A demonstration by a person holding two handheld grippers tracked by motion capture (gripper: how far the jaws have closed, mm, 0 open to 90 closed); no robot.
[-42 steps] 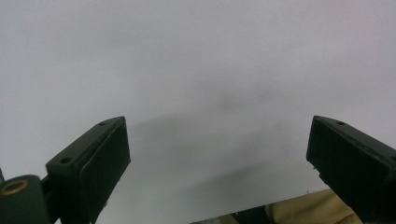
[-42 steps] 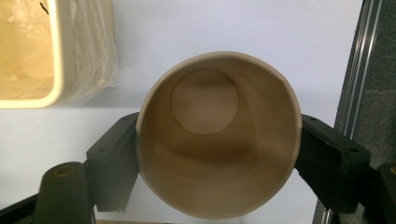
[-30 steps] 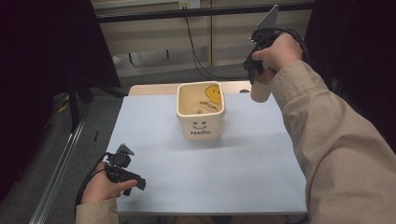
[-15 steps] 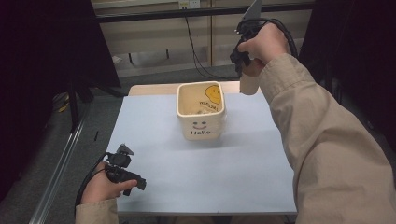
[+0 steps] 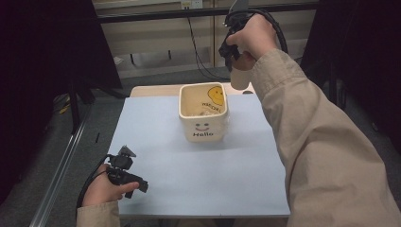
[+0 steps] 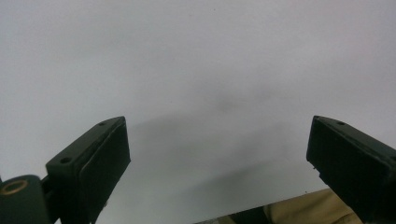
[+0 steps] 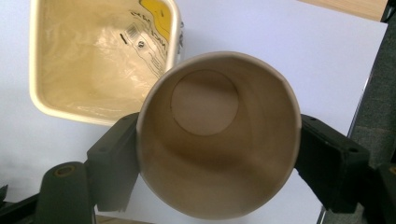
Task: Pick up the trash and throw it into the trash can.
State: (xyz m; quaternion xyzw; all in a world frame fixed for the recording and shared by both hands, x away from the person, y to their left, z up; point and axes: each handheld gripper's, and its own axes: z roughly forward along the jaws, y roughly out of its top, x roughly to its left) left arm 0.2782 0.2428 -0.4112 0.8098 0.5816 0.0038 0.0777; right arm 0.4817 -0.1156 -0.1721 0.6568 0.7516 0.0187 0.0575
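Black jaws on my right gripper (image 7: pixel 217 158) are pinching a tan paper cup (image 7: pixel 218 135) from both sides, and the right gripper view looks straight down into it: bare inside, round bottom showing. In the high view the right gripper (image 5: pixel 232 59) is held up high over the far edge of the table, cup (image 5: pixel 240 75) hanging below my hand, beyond the tub and a bit to its right.

Below it sits a cream square tub (image 5: pixel 203 112) with a smiley face and "Hello" on the front, a yellow smiley printed inside, and what looks like a clear plastic liner (image 7: pixel 100 60). It stands on the far middle of the sheet.

My left gripper (image 5: pixel 124 172) is low at the near left corner, jaws spread wide with only the sheet between them in the left gripper view (image 6: pixel 217 163).

Surface is a pale blue-white sheet (image 5: pixel 198 175) laid over a wooden table (image 5: pixel 151 90), whose edge peeks out at the back. Around it: grey floor (image 5: pixel 42 161), a metal rail (image 5: pixel 61 170) on the left, dark curtains (image 5: pixel 42 52) on both sides, and cables (image 5: pixel 198 52) hanging down the back wall.
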